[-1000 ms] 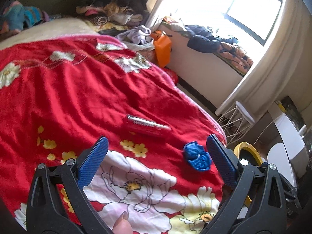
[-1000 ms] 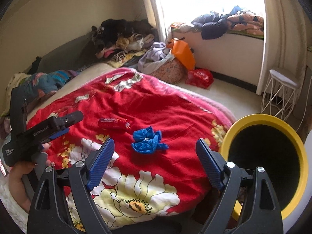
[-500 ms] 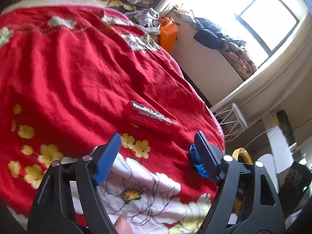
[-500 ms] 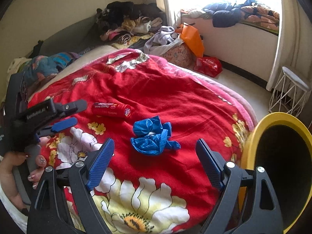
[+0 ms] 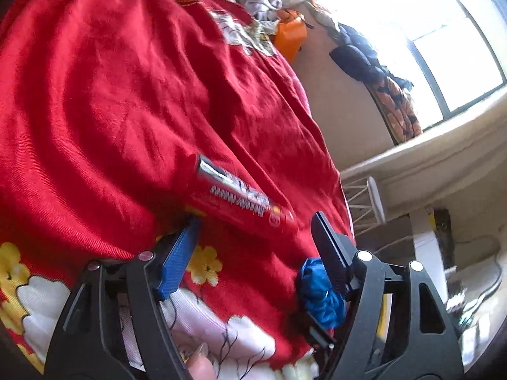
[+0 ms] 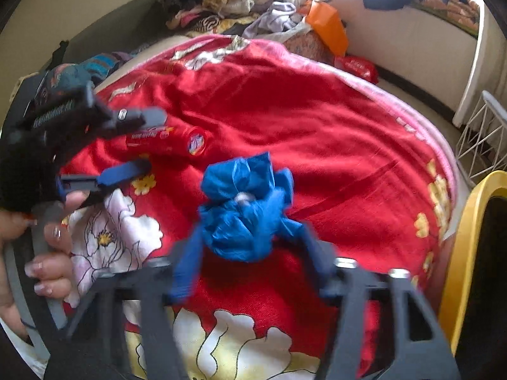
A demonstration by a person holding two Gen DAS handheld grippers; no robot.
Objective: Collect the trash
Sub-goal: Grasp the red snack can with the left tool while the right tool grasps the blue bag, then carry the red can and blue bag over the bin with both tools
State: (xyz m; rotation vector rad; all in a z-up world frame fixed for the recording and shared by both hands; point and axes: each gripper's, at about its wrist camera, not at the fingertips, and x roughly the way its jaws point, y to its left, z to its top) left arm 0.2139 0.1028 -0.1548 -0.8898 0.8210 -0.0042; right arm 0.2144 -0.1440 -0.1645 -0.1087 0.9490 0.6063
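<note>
A red tube [image 5: 237,196] with a silver crimped end lies on the red flowered bedspread [image 5: 111,95]. My left gripper [image 5: 255,221] hangs just short of it. Its jaws are closing, and the tube lies at their tips with neither pad touching it. The right wrist view shows the same gripper [image 6: 155,141] straddling the tube [image 6: 149,137]. A crumpled blue plastic bag [image 6: 247,209] sits mid-bed. My right gripper [image 6: 250,234] is blurred and its jaws are closing, with the pads against the bag's lower sides. The bag [image 5: 320,297] also shows behind the left gripper's right finger.
A yellow-rimmed black bin [image 6: 459,253] stands at the bed's right edge. A white wire stool [image 6: 484,133] is beyond it on the floor. An orange bag [image 6: 329,28] and piled clothes [image 6: 221,0] lie at the far side. A hand [image 6: 47,253] holds the left gripper.
Both grippers came down closer to the bed. The right jaws narrowed onto the blue bag. The left gripper rolled, narrowed, and drew up to the red tube.
</note>
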